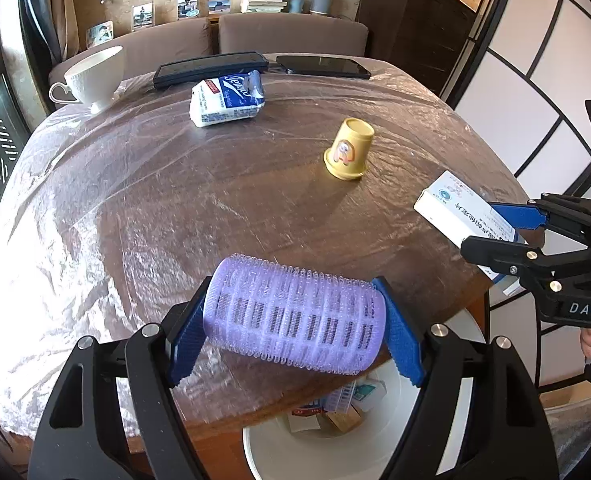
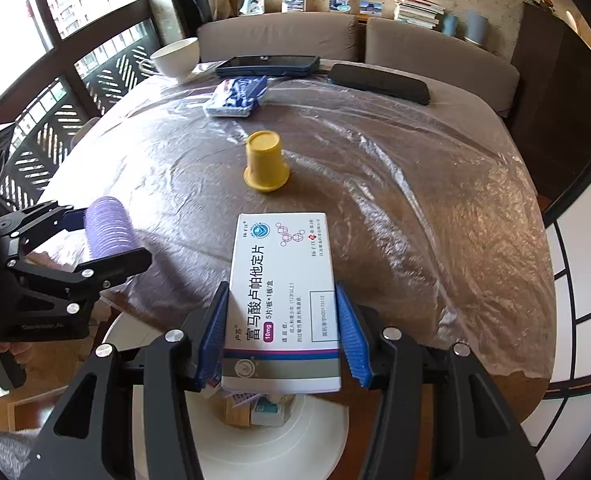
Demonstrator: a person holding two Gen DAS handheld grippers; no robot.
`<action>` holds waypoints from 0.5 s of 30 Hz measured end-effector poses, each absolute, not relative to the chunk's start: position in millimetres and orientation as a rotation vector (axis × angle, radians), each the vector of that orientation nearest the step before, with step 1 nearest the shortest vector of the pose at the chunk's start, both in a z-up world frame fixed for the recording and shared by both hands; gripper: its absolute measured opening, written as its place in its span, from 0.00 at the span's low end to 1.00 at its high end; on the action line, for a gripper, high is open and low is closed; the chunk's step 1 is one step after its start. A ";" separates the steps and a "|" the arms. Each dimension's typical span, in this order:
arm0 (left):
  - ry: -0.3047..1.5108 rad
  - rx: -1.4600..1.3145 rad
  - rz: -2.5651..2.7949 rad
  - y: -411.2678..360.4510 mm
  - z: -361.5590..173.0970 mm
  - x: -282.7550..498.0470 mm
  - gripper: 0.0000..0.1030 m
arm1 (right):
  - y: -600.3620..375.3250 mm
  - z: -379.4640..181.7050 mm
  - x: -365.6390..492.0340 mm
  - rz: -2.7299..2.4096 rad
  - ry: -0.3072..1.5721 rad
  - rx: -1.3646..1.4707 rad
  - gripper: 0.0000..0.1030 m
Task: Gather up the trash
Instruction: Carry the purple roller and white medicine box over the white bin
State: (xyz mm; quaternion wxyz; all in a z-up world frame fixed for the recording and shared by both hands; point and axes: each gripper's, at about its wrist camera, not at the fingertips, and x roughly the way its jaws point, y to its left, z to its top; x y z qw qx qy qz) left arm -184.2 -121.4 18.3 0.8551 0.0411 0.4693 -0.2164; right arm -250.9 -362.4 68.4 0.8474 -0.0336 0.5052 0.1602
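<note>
1. The left hand-held gripper (image 1: pixel 295 322) is clamped with its ribbed blue pads on the ends of a lilac, bristly plastic hair roller (image 1: pixel 293 314), held above the tabletop edge.
2. The right hand-held gripper (image 2: pixel 283 334) grips the long sides of a flat white cardboard medicine box (image 2: pixel 283 300).
3. A round white bin (image 2: pixel 255 444) below holds small boxes.
4. On the wooden tabletop (image 1: pixel 215 208), under crinkled clear film, stand an upturned yellow plastic cup (image 1: pixel 349 148) and a soft tissue pack (image 1: pixel 227 98).
</note>
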 end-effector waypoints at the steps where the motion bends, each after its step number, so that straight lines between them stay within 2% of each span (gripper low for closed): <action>1: 0.987 0.088 -0.456 -121.8 18.4 -186.1 0.76 | -362.2 68.1 -253.3 0.344 1.067 -0.072 0.49; 15: 1.022 0.116 -0.484 -128.2 14.3 -214.8 0.76 | -354.9 68.1 -282.0 0.450 1.100 -0.105 0.49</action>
